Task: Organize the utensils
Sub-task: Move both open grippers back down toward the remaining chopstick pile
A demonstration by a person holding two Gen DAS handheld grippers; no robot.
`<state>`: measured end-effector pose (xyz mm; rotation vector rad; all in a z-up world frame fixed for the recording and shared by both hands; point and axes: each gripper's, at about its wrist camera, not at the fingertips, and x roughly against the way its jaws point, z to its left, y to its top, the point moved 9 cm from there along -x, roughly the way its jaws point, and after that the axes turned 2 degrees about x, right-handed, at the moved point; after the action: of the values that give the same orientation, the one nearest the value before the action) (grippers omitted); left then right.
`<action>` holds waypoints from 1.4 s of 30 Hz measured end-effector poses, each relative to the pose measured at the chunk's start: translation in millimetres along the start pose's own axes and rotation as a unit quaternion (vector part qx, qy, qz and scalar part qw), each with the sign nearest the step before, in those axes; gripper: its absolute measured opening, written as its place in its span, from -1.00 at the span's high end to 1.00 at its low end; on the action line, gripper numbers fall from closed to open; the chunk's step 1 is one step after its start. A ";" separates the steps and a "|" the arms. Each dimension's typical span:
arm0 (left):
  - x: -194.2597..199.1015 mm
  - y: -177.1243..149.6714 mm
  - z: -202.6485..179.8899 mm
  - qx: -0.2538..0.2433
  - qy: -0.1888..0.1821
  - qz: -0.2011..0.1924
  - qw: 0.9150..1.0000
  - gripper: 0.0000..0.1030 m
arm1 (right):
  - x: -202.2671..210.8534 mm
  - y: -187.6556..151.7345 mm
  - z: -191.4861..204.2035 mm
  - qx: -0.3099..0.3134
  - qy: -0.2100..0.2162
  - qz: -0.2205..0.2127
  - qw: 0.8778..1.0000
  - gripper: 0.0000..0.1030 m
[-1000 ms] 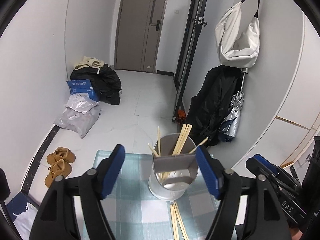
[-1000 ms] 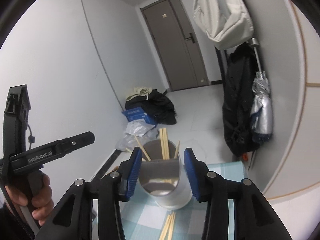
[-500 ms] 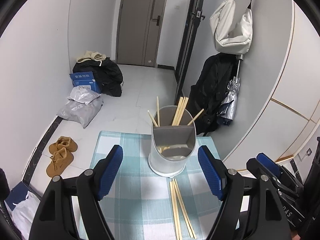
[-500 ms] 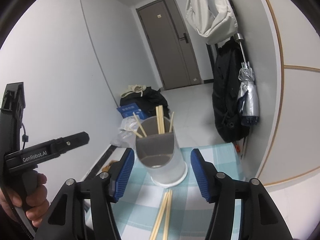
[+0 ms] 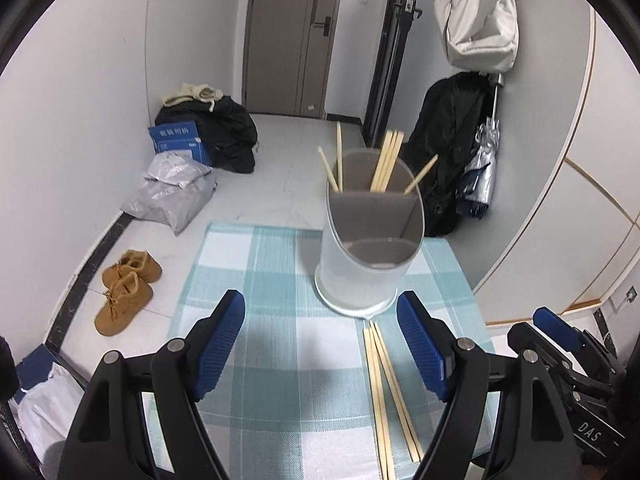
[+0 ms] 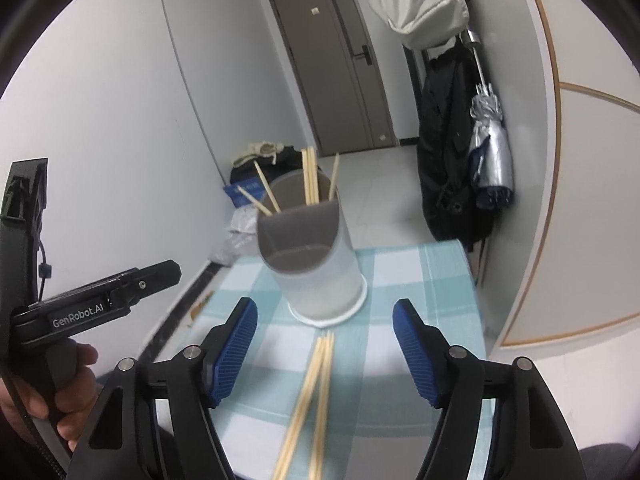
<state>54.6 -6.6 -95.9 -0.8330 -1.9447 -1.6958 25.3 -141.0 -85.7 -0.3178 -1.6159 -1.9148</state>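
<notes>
Both grippers, left gripper [image 5: 320, 344] and right gripper [image 6: 325, 347], gaped empty, the right's jaws just opened; I saw some chopsticks [image 5: 383, 166] in the holder [image 5: 370, 256], loose chopsticks [image 5: 386, 390] remaining on the tablecloth [image 5: 256, 264].

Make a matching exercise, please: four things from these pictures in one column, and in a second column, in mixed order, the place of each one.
Things:
1. loose chopsticks
2. white holder
3. brown shoes
4. white bag

Places:
A. on the floor, left of the table
B. hanging on the wall, above the black coat
C. lying flat on the checked cloth, in front of the holder
D. standing upright on the cloth, with chopsticks in its back compartment

Pairs: 1-C, 2-D, 3-A, 4-B
</notes>
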 end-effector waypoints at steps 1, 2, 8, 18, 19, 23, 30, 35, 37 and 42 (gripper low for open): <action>-2.7 -2.3 0.8 0.002 -0.003 0.002 1.000 -0.45 | -2.8 -3.3 -1.6 0.000 -0.002 0.005 1.000 -0.38; -7.8 -6.7 2.5 0.005 -0.006 0.006 1.000 -0.45 | -5.9 -7.6 -3.5 0.002 -0.005 0.011 1.000 -0.38; -36.1 -26.8 9.3 0.023 -0.012 0.034 0.999 -0.57 | -25.8 -30.8 -13.7 0.014 -0.026 0.043 0.999 -0.38; -65.5 -38.9 35.4 0.063 -0.020 0.068 0.995 -0.64 | -72.6 -59.0 -28.1 0.014 -0.041 0.124 0.991 -0.37; -68.1 -38.5 36.5 0.067 -0.021 0.073 0.995 -0.64 | -79.3 -61.4 -29.2 0.016 -0.044 0.134 0.990 -0.37; -75.1 -38.9 42.4 0.069 -0.012 0.079 0.994 -0.64 | -107.9 -67.2 -33.4 0.008 -0.048 0.165 0.985 -0.20; -80.7 -37.1 59.5 0.100 -0.009 0.090 0.991 -0.64 | -152.3 -80.4 -28.7 -0.017 -0.031 0.227 0.973 0.07; -84.7 -33.0 69.3 0.124 -0.008 0.094 0.988 -0.64 | -159.7 -82.9 -14.6 0.051 -0.056 0.239 0.968 0.23; -85.0 -33.0 71.8 0.133 -0.007 0.096 0.986 -0.64 | -160.0 -84.3 -6.2 0.077 -0.051 0.242 0.966 0.42; -85.6 -33.4 74.3 0.151 -0.007 0.102 0.983 -0.64 | -159.1 -86.2 1.9 0.101 -0.058 0.257 0.959 0.50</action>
<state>99.2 50.5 -189.4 -0.8934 -1.9832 -1.2432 99.8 -86.5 -241.4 -0.6996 -1.5910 -1.3494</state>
